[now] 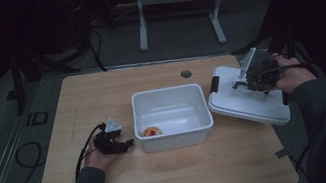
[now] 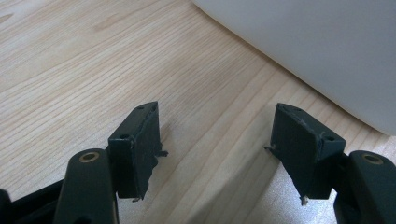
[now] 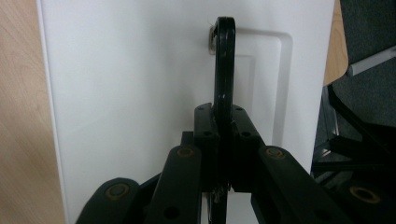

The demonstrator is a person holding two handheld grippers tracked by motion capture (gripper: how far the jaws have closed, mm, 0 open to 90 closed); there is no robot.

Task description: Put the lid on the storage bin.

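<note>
A white lidless bin (image 1: 171, 116) stands mid-table with a small red and yellow object (image 1: 151, 131) on its floor. Its white lid (image 1: 245, 101) lies tilted at the table's right edge, partly over it. My right gripper (image 1: 245, 82) is shut on the lid's black handle (image 3: 223, 65), which runs upright between the jaws over the white lid (image 3: 130, 93). My left gripper (image 1: 127, 143) rests on the table just left of the bin, open, with bare wood between its fingertips (image 2: 140, 140) and the bin wall (image 2: 327, 51) close ahead.
The wooden table (image 1: 102, 102) has a round cable hole (image 1: 186, 73) behind the bin. A black latch (image 1: 214, 84) sits on the lid's left end. A dark floor, cables and a metal stand frame (image 1: 177, 12) lie beyond the table.
</note>
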